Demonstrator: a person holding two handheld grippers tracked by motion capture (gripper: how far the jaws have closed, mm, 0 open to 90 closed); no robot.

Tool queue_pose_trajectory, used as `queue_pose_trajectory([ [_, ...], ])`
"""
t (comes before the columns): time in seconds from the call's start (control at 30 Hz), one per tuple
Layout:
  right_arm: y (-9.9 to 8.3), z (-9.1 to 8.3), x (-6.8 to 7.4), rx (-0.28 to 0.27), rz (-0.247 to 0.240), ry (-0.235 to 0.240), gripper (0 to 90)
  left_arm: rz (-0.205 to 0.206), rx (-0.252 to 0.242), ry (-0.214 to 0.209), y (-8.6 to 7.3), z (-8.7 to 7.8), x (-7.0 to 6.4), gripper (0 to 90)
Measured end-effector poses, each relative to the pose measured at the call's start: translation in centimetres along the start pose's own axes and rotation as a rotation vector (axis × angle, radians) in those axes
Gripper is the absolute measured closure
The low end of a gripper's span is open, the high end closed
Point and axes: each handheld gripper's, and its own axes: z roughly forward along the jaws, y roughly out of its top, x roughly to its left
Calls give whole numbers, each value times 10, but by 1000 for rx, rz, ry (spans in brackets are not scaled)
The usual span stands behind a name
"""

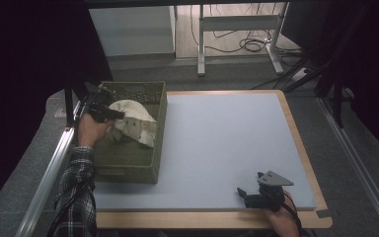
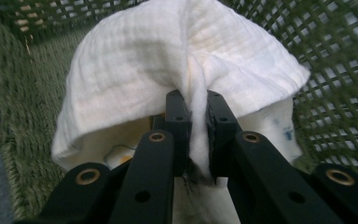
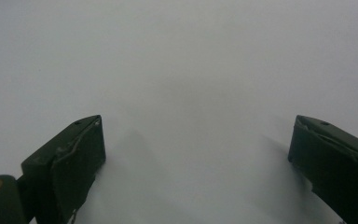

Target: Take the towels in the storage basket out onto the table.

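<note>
Left gripper [image 2: 197,105] fingers clamped on white cloth [image 2: 168,60]; right gripper [image 3: 196,149] fingers apart.

Nothing readable anywhere here, tbh. The white cloth [image 2: 182,60] has a few small bluish marks near its 4 o'clock edge in the left gripper view, but they're way too blurry to make out as letters.

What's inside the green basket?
A white cloth sits in the basket, pinched by the left claw, which lifts a fold of it. Part of the woven bottom shows beside it. Whatever lies under the cloth is covered, so I cannot tell.
</note>
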Motion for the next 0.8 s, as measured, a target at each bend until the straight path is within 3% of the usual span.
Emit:
queue_pose_trajectory([
  [0.4,0,0,0,1,1,-1,38,-27,-196,-19,-7,-46,2,823],
  [0.8,0,0,0,1,1,-1,38,-57,-331,-17,-10,-79,1,822],
])
